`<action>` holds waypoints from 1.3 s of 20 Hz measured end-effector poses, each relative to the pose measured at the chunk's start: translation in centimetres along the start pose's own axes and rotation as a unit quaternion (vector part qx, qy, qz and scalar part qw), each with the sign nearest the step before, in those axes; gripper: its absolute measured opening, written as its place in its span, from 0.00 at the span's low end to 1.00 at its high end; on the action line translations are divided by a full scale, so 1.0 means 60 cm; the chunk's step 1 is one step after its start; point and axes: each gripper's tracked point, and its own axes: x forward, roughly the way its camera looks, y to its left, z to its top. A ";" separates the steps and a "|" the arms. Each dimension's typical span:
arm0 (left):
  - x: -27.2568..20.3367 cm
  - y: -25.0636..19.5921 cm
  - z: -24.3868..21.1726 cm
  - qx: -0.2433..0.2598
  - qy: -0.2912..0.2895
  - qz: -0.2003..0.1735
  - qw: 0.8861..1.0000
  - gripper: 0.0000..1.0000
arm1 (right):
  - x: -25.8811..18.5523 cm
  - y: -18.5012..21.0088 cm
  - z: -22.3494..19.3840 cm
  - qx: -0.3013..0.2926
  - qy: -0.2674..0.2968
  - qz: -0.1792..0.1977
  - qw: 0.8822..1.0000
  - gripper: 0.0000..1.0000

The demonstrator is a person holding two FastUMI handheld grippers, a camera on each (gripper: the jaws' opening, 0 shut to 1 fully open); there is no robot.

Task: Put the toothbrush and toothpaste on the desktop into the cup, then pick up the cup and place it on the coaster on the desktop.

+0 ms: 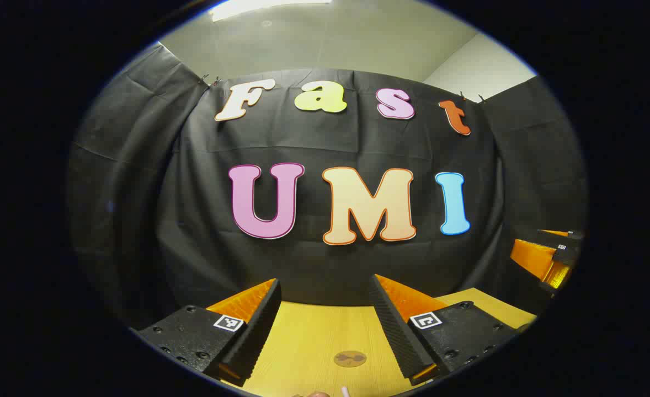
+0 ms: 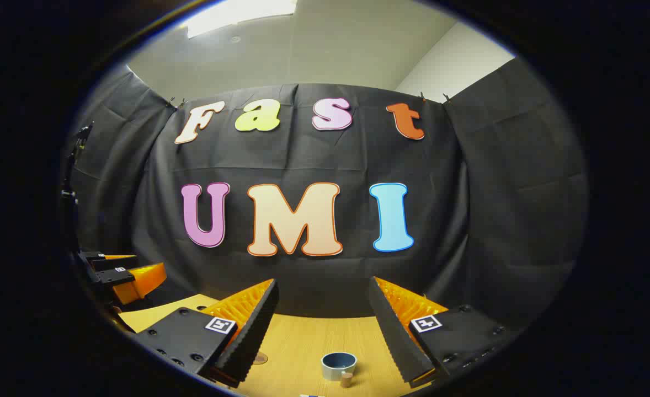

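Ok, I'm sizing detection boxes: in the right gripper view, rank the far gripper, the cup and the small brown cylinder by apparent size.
1. left gripper: looks largest.
2. cup: clearly smaller.
3. brown cylinder: smallest. It sits just in front of the cup, nearer the camera, so nearness doesn't explain this.

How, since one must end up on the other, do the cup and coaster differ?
The cup is blue-grey with upright walls; the coaster is a flat brown disc. The cup stands up from the desk; the coaster lies flush on it. Both are round and sit on the desk.
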 end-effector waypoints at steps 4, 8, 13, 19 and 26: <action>0.001 0.000 0.000 -0.005 0.001 -0.001 1.000 0.96 | -0.006 0.005 0.003 -0.004 0.000 -0.001 1.000 0.99; -0.002 0.003 -0.001 -0.007 0.000 0.000 1.000 0.93 | -0.008 0.007 0.008 -0.007 -0.003 -0.002 1.000 1.00; -0.001 0.004 -0.001 -0.004 -0.001 -0.002 1.000 0.96 | -0.010 0.013 0.002 -0.005 0.002 -0.003 1.000 0.96; -0.003 0.006 0.001 -0.003 -0.003 -0.001 1.000 0.93 | -0.011 0.023 -0.054 -0.013 0.058 0.009 0.998 0.99; -0.009 0.014 0.001 0.002 -0.004 0.005 1.000 0.95 | -0.029 0.038 -0.179 -0.022 0.169 0.039 0.985 0.99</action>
